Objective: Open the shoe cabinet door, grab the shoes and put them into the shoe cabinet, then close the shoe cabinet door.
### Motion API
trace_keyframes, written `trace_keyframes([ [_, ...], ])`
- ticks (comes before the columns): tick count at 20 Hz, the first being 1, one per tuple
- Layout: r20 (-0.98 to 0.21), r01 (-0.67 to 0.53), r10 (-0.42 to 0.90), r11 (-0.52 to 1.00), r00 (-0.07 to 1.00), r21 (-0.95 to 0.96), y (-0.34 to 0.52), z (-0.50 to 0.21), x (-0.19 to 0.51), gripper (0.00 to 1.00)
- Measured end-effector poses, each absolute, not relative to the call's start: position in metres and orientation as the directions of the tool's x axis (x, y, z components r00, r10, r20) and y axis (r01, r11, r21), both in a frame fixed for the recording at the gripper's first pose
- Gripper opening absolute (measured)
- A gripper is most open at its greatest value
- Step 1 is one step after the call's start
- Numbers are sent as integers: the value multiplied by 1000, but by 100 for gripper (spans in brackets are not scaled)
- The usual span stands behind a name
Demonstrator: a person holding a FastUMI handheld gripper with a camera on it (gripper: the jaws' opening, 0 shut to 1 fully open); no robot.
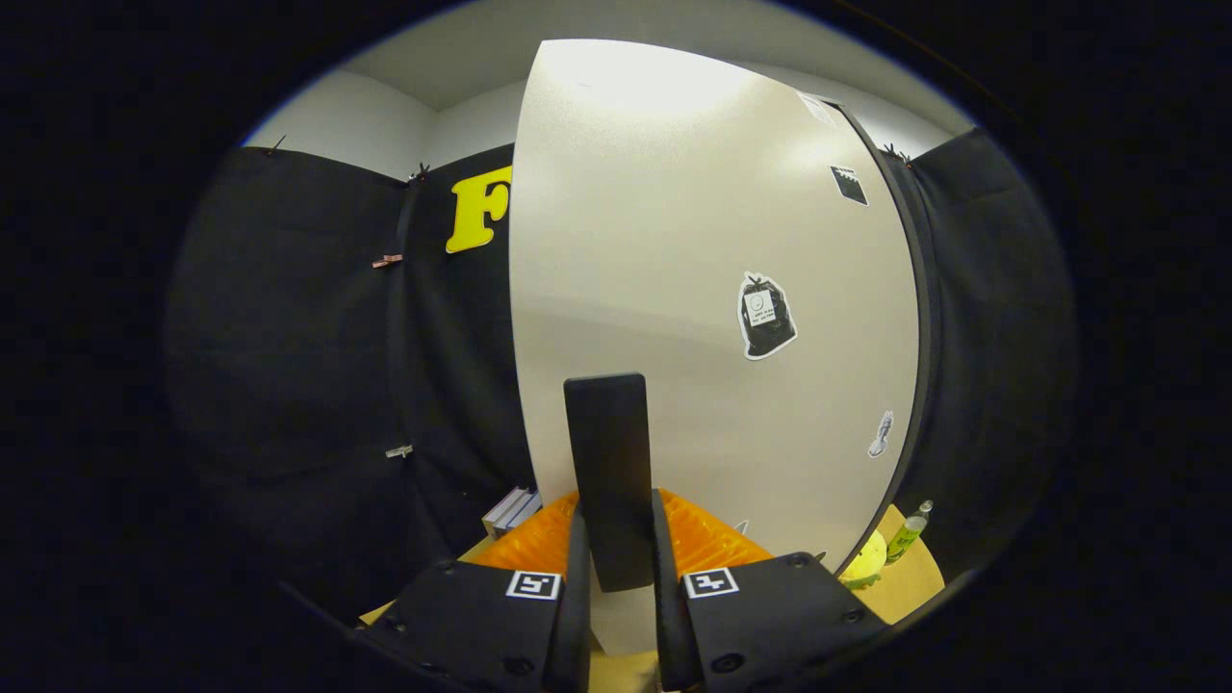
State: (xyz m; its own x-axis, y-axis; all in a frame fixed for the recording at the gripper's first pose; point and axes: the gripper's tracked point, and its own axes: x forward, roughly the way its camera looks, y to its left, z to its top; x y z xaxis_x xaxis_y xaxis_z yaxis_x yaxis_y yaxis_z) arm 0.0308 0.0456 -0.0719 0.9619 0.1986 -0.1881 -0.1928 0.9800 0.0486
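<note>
While gripper (616, 563) clamps black handle (607, 462), cabinet door (674, 289)

So the count: one gripper (616, 568) with two fingers (576, 577) clamped on one black handle (608, 472). One white cabinet door (712, 318) with three stickers (766, 315) on it. One orange mat (539, 544), one stack of books (510, 510), one green bottle (909, 532), one yellow ball (866, 560).
</note>
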Motion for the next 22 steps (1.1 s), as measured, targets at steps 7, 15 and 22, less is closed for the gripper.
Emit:
trace_keyframes([
  [7,-183,-237,245,969,952,64,23,-67,2,32],
  [15,-166,-239,245,969,955,53,-13,-59,-33,31],
  [22,-162,-176,181,983,970,42,-55,-54,-58,31],
])
